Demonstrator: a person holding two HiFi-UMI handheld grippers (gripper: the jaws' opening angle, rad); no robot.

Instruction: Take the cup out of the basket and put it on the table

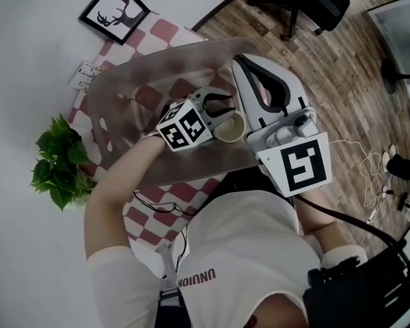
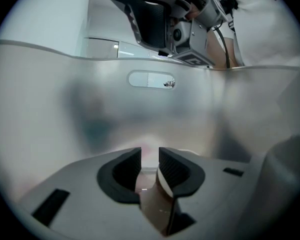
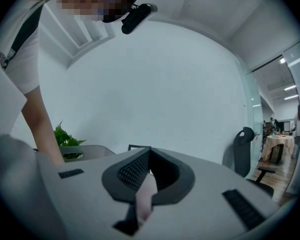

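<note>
A cream cup (image 1: pixel 230 128) sits inside the translucent grey basket (image 1: pixel 133 87) near its right wall. My left gripper (image 1: pixel 222 112) reaches into the basket and is shut on the cup's rim; in the left gripper view the tan cup wall (image 2: pixel 157 204) is pinched between the jaws of the left gripper (image 2: pixel 150 164). The basket's inner wall and handle slot (image 2: pixel 151 79) lie ahead of it. My right gripper (image 1: pixel 240 61) hovers above the basket's right edge, shut and holding nothing. In its own view the right gripper (image 3: pixel 149 154) points at a bare white wall.
The basket rests on a table with a red-and-white checked cloth (image 1: pixel 165 30). A potted plant (image 1: pixel 58 159) stands at the left and a framed deer picture (image 1: pixel 115 11) lies beyond. An office chair (image 1: pixel 307 2) and cables (image 1: pixel 369 176) are on the wooden floor to the right.
</note>
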